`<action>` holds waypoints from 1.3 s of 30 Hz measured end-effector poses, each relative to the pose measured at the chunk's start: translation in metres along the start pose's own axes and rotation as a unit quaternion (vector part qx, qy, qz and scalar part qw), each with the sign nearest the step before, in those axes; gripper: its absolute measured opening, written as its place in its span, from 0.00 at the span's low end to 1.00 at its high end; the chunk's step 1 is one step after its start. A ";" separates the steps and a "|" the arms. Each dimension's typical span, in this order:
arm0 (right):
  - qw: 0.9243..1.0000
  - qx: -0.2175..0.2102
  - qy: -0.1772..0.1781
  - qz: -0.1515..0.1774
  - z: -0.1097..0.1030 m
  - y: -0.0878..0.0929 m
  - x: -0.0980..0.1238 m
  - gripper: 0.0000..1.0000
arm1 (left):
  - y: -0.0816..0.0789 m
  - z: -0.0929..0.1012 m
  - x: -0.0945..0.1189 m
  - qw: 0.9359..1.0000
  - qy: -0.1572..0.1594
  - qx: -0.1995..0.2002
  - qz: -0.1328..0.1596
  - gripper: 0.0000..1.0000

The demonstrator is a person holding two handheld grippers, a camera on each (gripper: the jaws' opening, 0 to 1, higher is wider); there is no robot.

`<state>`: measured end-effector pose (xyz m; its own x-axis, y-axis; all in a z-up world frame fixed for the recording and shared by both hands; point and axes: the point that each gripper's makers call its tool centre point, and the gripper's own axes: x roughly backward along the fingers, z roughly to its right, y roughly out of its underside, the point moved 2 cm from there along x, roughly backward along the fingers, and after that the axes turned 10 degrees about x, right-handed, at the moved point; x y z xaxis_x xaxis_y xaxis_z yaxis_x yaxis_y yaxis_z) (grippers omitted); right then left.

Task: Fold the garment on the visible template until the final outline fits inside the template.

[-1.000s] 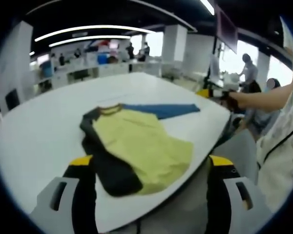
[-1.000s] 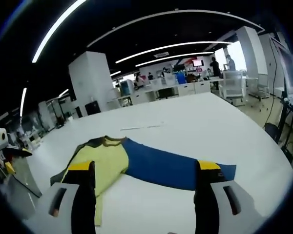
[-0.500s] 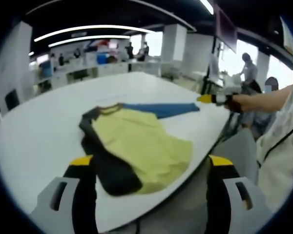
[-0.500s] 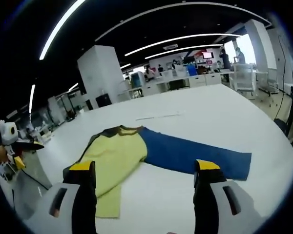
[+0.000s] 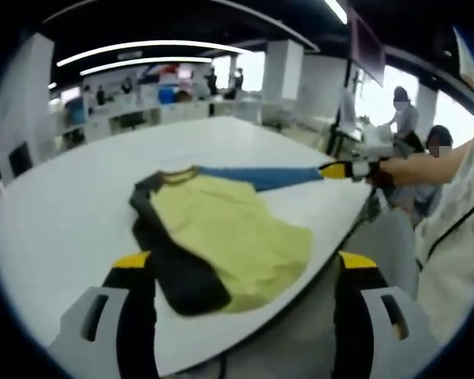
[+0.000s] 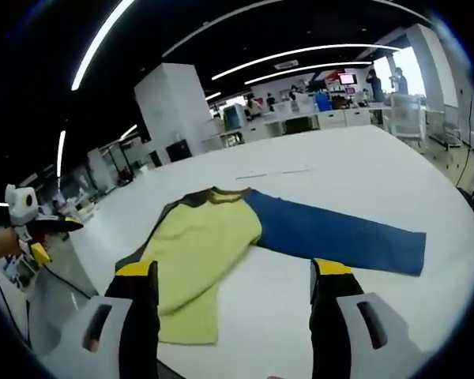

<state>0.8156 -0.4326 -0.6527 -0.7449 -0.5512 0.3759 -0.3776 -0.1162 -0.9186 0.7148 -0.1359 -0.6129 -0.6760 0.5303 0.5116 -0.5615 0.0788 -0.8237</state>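
a yellow shirt with one dark grey sleeve and one blue sleeve lies flat on a white table. left gripper and right gripper hover, jaws apart, holding nothing.

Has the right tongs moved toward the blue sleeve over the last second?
Yes. In the left gripper view, the right tongs came inward to the blue sleeve's end.

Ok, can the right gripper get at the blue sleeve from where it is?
Probably yes: the right gripper is open and faces the blue sleeve, which lies flat on the white table with nothing between them.
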 end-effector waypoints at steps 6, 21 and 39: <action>1.000 0.005 -0.017 -0.021 -0.012 0.013 -0.003 0.76 | 0.000 0.001 -0.001 1.000 0.002 0.001 0.001 0.90; 0.992 0.035 -0.082 -0.086 -0.051 0.057 -0.015 0.70 | 0.000 -0.001 0.001 1.000 0.001 0.003 0.004 0.90; 0.980 0.060 -0.116 -0.153 -0.070 0.102 -0.028 0.49 | 0.003 -0.007 0.007 1.000 -0.007 0.009 0.003 0.90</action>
<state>0.7590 -0.3714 -0.7486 -0.4564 -0.6467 0.6112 -0.4865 -0.3937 -0.7799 0.7116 -0.1260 -0.6131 -0.6869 0.5183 0.5095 -0.5647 0.0607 -0.8230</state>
